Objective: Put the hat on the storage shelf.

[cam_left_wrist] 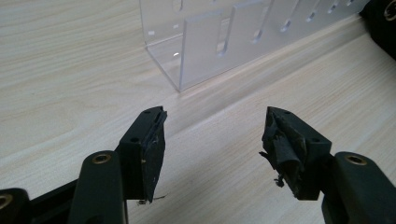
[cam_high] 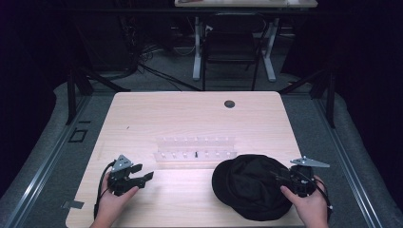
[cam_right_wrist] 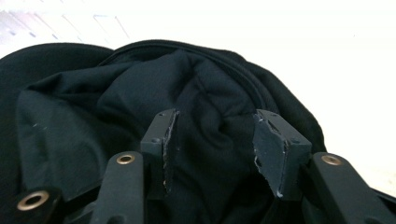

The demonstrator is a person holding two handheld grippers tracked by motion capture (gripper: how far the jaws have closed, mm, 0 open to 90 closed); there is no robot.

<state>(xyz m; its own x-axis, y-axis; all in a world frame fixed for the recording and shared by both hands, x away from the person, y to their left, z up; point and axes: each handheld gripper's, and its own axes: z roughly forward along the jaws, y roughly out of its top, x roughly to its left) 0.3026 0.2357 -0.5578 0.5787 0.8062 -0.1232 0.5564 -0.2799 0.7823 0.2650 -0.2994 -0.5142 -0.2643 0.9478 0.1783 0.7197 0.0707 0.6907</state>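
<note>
High view: a black cap [cam_high: 251,186] lies on the tabletop [cam_high: 190,114] at near right, the right gripper [cam_high: 285,179] at its right edge; the left gripper [cam_high: 142,176] sits near left. Left gripper view: jaws wide over bare wood, a clear rack [cam_left_wrist: 224,42] beyond. Right gripper view: jaws wide, black fabric between them.

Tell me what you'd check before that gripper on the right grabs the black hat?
1. Right gripper jaws apart: ok, open.
2. Fabric between its jaws: ok, black hat folds sit in the gap.
3. Pads touching the cloth: cannot tell.
4. Left gripper free: ok, open, holding nothing over bare table.
5. Clear plastic rack apart from the hat: cannot tell, the brim lies close to its end.
</note>
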